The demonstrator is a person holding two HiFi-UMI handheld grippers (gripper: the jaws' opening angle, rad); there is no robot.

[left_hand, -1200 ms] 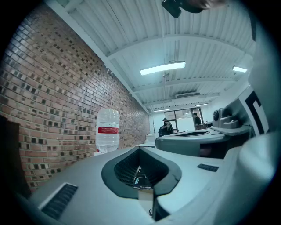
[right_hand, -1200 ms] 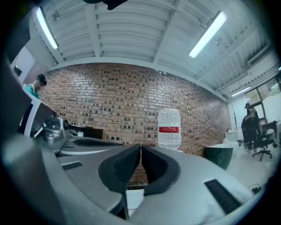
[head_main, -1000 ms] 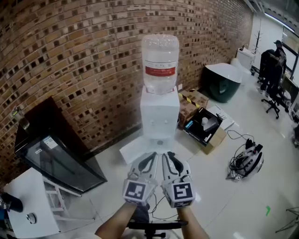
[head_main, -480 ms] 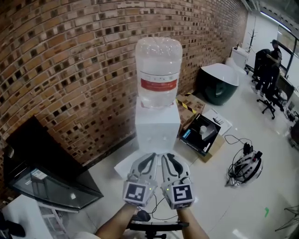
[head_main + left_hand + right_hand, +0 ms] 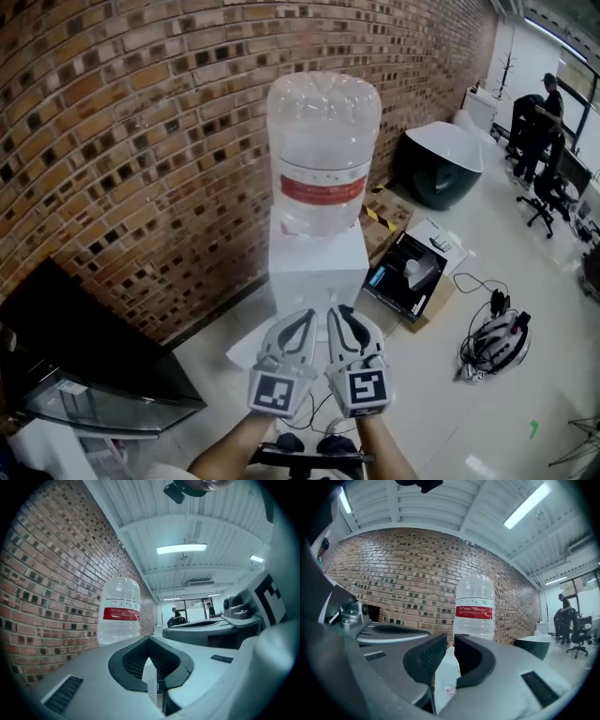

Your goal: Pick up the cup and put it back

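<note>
The left gripper [image 5: 309, 315]'s fingers [image 5: 129, 660] meet at the tips, with nothing between them; the right gripper [image 5: 334, 313]'s fingers [image 5: 426, 658] stand a narrow slit apart, clamped on nothing, and only the white behind them shows through the gap; the two grippers are held side by side, just beside each other, marker cubes [image 5: 281, 391] towards the person's forearms [image 5: 225, 450]. Straight ahead of both pairs of fingers, and near, stands a white water dispenser [image 5: 317, 267] with a clear water bottle [image 5: 323, 150], red-banded, upright on top; it blocks the way forward and backs onto a brick wall [image 5: 141, 141]. A white sheet [image 5: 246, 345] lies on the floor [image 5: 525, 412] at the dispenser's foot. To its right sits an open cardboard box [image 5: 412, 277], then a white-and-black helmet-like device [image 5: 497, 342] with cables; farther off are a dark green tub [image 5: 445, 159] and a person [image 5: 534, 122] by an office chair [image 5: 548, 197]. At the left leans a dark glass panel [image 5: 84, 375]. The cup cannot be made out in any view.
</note>
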